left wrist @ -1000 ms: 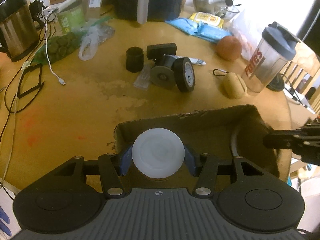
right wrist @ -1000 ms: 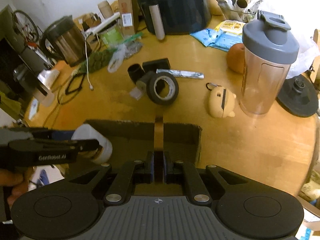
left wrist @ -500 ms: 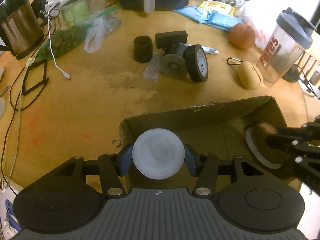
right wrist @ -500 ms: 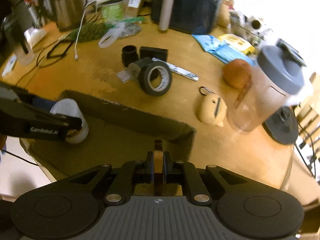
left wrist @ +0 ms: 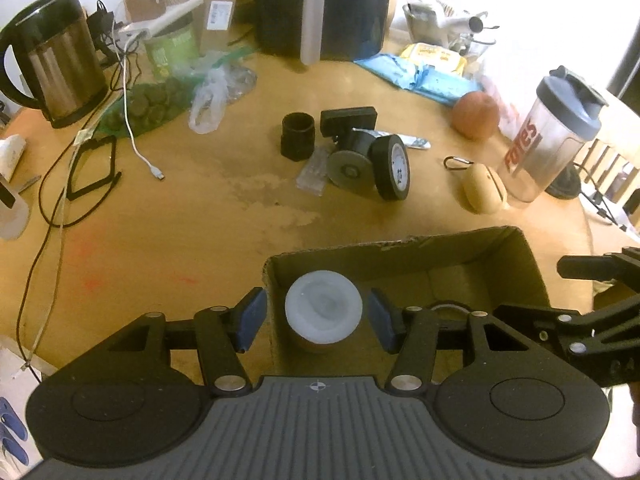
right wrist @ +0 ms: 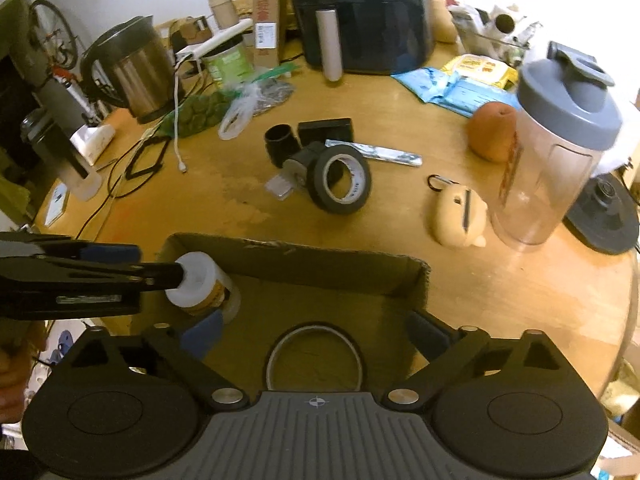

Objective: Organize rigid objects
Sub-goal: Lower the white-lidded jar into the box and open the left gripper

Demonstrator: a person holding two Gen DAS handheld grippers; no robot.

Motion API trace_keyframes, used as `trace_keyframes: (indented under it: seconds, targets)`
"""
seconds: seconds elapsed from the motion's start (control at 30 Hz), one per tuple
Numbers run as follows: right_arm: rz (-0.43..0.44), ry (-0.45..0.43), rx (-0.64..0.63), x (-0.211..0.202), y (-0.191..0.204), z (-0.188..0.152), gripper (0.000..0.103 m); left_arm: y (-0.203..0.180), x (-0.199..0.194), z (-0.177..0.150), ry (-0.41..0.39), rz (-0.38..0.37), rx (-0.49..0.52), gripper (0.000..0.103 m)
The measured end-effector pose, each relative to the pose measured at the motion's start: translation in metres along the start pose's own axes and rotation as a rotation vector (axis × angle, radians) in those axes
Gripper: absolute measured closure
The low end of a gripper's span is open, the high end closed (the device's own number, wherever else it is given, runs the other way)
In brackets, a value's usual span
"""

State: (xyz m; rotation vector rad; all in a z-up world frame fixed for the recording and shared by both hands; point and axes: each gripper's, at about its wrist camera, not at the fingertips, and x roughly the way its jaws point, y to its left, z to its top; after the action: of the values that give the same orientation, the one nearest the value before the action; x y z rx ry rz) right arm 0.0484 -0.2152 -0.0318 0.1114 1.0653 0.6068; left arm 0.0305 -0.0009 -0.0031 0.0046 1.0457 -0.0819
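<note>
Now both tools stand spread, the left tool [left wrist: 316, 322] having let the white-capped jar [left wrist: 324, 307] go and the right tool [right wrist: 314, 332] the flat ring [right wrist: 315, 354], so both rest in the cardboard box [left wrist: 400, 254].

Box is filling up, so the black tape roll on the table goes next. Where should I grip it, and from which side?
The black tape roll stands tilted on edge, leaning on the grey spool, its open core facing the cardboard box. Come from above with the open right gripper, one finger through the core and one outside, pinching the top of the band.
</note>
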Motion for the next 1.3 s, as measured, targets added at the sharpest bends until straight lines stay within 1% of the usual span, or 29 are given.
trace_keyframes:
  seconds: [0.03, 0.13, 0.3, 0.53, 0.7, 1.0, 1.17, 1.3]
  targets:
    - [-0.01, 0.002, 0.006, 0.0, -0.001, 0.0, 0.0, -0.001, -0.002, 0.0, -0.002, 0.003, 0.003, 0.048]
    - [-0.029, 0.01, 0.026, 0.0, -0.006, -0.001, 0.0, -0.004, -0.005, -0.001, -0.008, 0.003, 0.013, 0.048]
    - [-0.048, 0.023, 0.058, 0.001, -0.015, 0.001, 0.0, -0.01, -0.008, -0.002, -0.018, -0.022, 0.011, 0.048]
    - [-0.059, 0.043, 0.064, 0.0, -0.021, -0.002, 0.0, -0.019, -0.003, 0.0, -0.008, -0.035, 0.005, 0.048]
    - [-0.073, 0.047, 0.07, -0.004, -0.028, -0.007, 0.0, -0.028, 0.002, 0.002, -0.001, -0.049, 0.021, 0.048]
    - [-0.115, 0.046, 0.157, -0.011, -0.055, -0.017, 0.0, -0.044, 0.01, 0.013, 0.005, -0.082, 0.066, 0.048]
    - [-0.13, 0.04, 0.196, -0.009, -0.064, -0.015, 0.0, -0.046, 0.011, 0.019, -0.002, -0.077, 0.088, 0.048]
    - [-0.145, 0.029, 0.223, -0.005, -0.069, -0.01, 0.0, -0.04, 0.011, 0.023, -0.007, -0.067, 0.076, 0.048]
